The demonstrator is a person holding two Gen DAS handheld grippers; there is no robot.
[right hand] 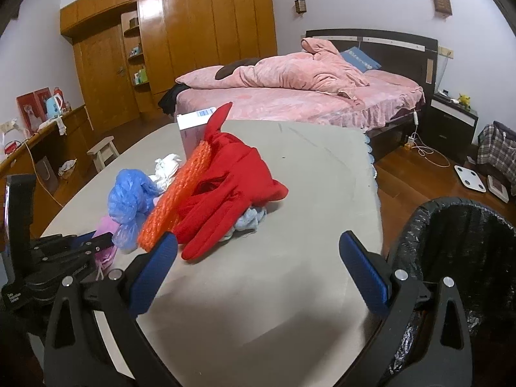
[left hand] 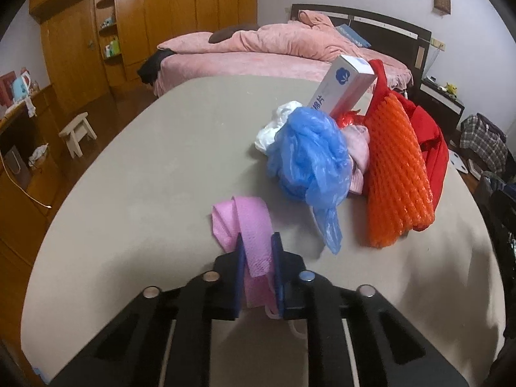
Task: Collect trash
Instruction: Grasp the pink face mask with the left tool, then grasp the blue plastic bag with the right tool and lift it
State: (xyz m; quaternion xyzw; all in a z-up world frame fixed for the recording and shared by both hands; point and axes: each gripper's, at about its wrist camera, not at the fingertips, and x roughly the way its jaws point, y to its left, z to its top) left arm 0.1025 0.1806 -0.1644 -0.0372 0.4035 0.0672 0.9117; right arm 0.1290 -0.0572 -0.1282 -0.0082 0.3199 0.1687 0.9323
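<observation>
My left gripper [left hand: 258, 258] is shut on a crumpled pink paper towel [left hand: 248, 225] that lies at the near side of the grey table [left hand: 154, 167]. Beyond it is a pile: a blue plastic bag [left hand: 309, 158], an orange foam net [left hand: 396, 174], a red cloth bag [left hand: 433, 148], a white carton [left hand: 342, 87] and white crumpled plastic [left hand: 274, 125]. My right gripper [right hand: 258, 242] is open over bare table, just in front of the red cloth bag [right hand: 232, 187] and orange net [right hand: 174, 203]. The left gripper [right hand: 96, 242] shows at the left, by the pink paper towel [right hand: 106, 253].
A mesh bin with a black liner [right hand: 458, 258] stands off the table's right edge, close to my right gripper. A light blue cloth [right hand: 248, 221] pokes out under the red bag. A pink bed [right hand: 290, 96], a wooden wardrobe [right hand: 193, 32] and a small stool [right hand: 103, 151] lie beyond.
</observation>
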